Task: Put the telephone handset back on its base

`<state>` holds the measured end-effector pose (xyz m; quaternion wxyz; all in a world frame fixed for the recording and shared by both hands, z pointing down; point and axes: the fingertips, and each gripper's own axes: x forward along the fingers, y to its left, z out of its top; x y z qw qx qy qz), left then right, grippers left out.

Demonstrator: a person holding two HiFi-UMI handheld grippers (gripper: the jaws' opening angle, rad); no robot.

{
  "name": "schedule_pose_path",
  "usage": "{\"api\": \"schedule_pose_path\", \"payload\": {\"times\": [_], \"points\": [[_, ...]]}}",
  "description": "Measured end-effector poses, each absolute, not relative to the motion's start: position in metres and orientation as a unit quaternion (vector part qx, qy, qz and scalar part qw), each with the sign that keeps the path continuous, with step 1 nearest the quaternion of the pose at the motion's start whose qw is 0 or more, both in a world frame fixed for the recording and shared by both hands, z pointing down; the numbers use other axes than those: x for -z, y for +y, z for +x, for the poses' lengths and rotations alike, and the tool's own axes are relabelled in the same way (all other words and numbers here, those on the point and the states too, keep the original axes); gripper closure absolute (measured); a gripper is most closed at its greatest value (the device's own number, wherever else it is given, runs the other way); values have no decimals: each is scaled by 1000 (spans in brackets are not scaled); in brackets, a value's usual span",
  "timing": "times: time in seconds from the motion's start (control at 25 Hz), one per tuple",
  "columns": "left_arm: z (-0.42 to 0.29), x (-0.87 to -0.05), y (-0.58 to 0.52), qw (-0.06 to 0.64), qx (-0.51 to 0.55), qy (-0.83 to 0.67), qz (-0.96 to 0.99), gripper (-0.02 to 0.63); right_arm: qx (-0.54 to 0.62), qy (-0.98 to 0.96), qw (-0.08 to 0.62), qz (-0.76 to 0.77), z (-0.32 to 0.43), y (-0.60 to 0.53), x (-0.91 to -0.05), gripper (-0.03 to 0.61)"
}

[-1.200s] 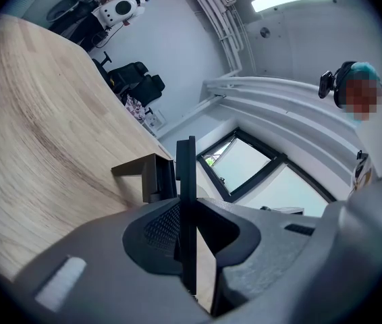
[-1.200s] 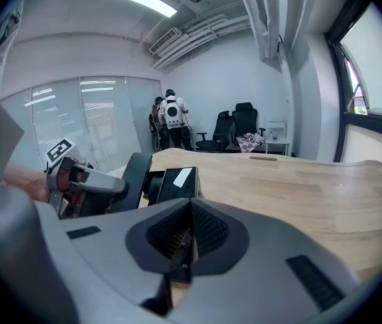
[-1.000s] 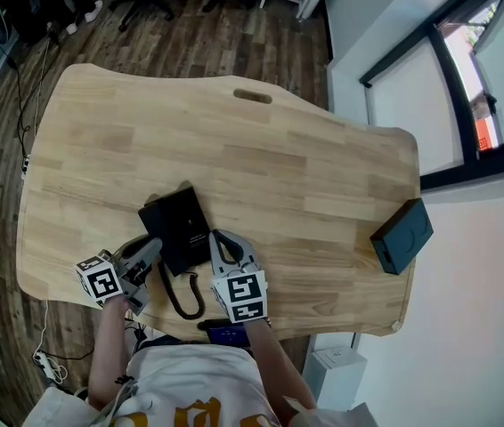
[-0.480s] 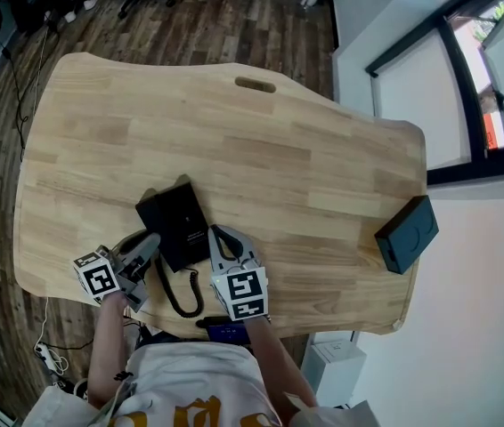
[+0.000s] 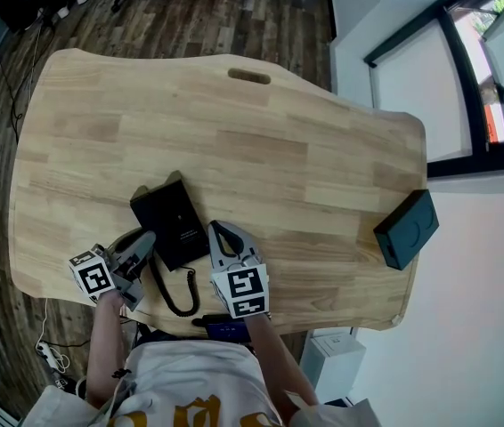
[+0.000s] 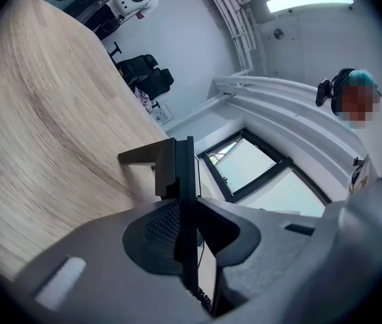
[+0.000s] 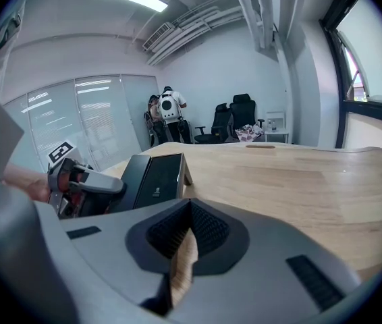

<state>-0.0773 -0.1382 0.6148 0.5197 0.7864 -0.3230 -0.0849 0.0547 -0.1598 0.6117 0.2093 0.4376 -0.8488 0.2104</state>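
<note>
The black telephone base [image 5: 170, 221] sits near the front left of the wooden table [image 5: 261, 158], its coiled cord [image 5: 176, 296] looping toward the table's front edge. My left gripper [image 5: 145, 243] is at the base's left side, shut on a thin black piece that I take for the handset [image 6: 177, 174], seen edge-on between the jaws. In the right gripper view the base [image 7: 154, 174] shows with the left gripper [image 7: 103, 184] against it. My right gripper [image 5: 219, 234] rests just right of the base, jaws together with nothing in them.
A dark box [image 5: 405, 229] lies at the table's right edge. A slot [image 5: 248, 76] is cut near the far edge. Office chairs [image 7: 235, 117] and a person [image 7: 167, 113] stand far beyond the table. The person's lap is under the front edge.
The head camera has shifted slightly. Both grippers and the telephone keep the same places relative to each other.
</note>
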Motion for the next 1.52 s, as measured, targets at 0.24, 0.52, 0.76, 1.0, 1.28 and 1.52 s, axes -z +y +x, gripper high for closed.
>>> {"api": "schedule_pose_path", "payload": {"times": [0.24,0.52,0.76,1.0,1.28,1.52], "points": [[-79,-619,-140,531,90,-324,778,543,-213,-846,211,442,59,-161,-613,572],[-78,-620,-140,536,88,-327,773,543,-216,-845,213,440,55,-159,-618,572],[-77,-623,-142,539,66,-342,767,541,-217,-849,212,433,47,-159,-619,572],[-80,-626,-142,522,37,-349,777,535,-216,-848,216,434,48,-160,-621,572],[-80,-629,-142,521,31,-348,779,529,-217,-850,215,428,44,-159,-619,572],[-86,-638,-143,513,-1,-373,773,431,-220,-848,215,432,48,-159,-618,572]]}}
